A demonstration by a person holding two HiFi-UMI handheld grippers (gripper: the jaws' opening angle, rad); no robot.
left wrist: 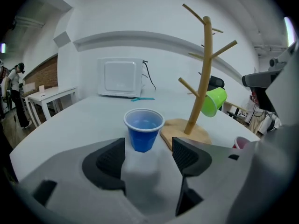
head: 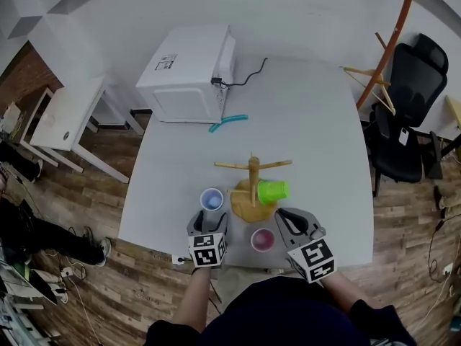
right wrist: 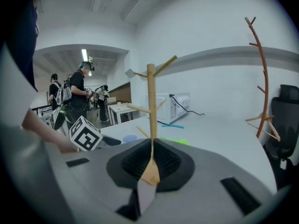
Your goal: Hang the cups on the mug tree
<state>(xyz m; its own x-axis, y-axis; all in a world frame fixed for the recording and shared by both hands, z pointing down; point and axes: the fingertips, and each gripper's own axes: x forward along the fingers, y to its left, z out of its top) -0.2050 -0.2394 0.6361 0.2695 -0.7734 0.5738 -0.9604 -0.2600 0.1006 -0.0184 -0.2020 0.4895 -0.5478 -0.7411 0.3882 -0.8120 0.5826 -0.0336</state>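
The left gripper (left wrist: pixel 148 155) has its jaws wide apart and empty, just short of the upright blue plastic cup (left wrist: pixel 144 129) beside the wooden mug tree (head: pixel 253 171). A green plastic cup (head: pixel 274 191) hangs on the tree. The right gripper (right wrist: pixel 151 162) is closed on nothing. A pink cup (head: pixel 262 239) stands between the grippers, near the white table's (head: pixel 310 121) front edge.

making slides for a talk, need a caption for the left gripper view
Open left gripper faces a blue cup beside the mug tree, green cup already hung.

The wooden mug tree (head: pixel 253 173) stands upright on its round base. A green cup (head: pixel 273 191) hangs tipped on a low peg. A blue cup (head: pixel 211 199) stands upright just left of the base. A pink cup (head: pixel 262 240) stands near the base too.
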